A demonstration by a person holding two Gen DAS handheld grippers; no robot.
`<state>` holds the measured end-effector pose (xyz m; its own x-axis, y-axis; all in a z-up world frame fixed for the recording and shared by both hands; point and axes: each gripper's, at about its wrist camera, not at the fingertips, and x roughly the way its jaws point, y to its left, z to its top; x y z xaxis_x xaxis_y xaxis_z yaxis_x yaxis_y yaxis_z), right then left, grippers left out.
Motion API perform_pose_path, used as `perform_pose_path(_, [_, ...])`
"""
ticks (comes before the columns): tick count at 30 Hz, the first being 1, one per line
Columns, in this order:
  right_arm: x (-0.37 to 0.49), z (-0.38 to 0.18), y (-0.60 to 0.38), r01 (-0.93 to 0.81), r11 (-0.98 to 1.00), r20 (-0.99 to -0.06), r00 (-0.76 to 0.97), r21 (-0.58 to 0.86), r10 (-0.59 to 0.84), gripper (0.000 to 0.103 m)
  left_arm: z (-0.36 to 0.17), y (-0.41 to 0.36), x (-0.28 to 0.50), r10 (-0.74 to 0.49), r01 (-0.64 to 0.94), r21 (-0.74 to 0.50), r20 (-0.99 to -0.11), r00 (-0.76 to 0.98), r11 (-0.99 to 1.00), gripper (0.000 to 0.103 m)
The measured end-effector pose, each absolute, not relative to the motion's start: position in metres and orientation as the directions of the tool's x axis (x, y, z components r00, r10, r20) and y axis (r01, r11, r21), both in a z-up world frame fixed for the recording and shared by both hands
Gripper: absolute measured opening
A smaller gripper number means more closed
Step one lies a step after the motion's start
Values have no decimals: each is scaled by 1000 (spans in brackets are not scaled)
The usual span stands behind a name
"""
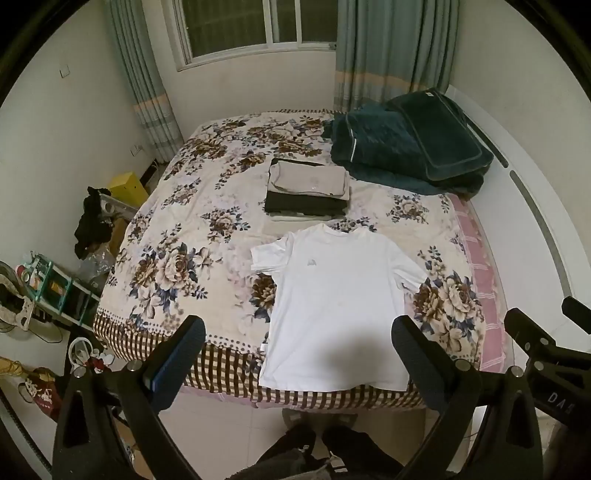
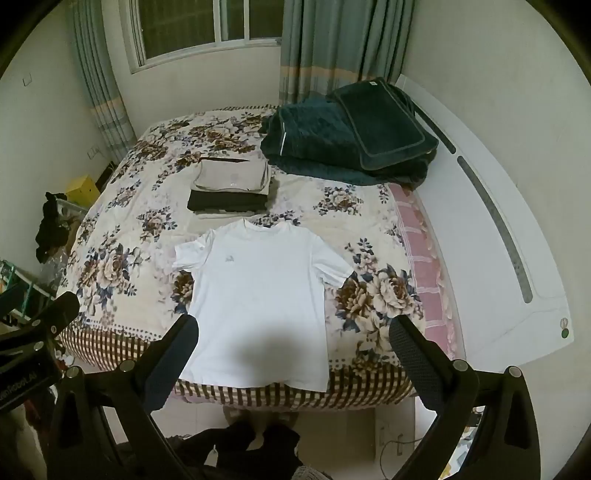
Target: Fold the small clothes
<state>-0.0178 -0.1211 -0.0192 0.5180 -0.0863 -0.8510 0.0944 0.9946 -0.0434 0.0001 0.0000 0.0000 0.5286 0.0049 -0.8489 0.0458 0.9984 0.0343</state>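
White short-sleeve cotton T-shirt (image 1: 332, 302) flat on floral bedspread (image 1: 177, 236), L gripper (image 1: 299, 343) & R gripper (image 2: 295, 338) spread wide, holding nothing, folded clothes stack (image 1: 308, 192) behind.

A home bedroom: floral-covered bed (image 1: 177, 236), curtained window (image 1: 258, 26), folded quilt (image 1: 406, 147).

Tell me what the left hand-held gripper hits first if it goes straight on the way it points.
Most likely the white T-shirt spread flat on the bed. The left hand-held gripper is open and held above the bed's near edge, aimed at the shirt's lower half. Nothing shows in between, though depth is hard to judge.
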Motion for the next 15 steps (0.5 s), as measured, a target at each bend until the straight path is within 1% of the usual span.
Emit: perform_pose_path(15, [-12,-16,-118,95,994,-851,516,-50,-92,103,0,-4,-2,7,45,37,-845,534,998,103])
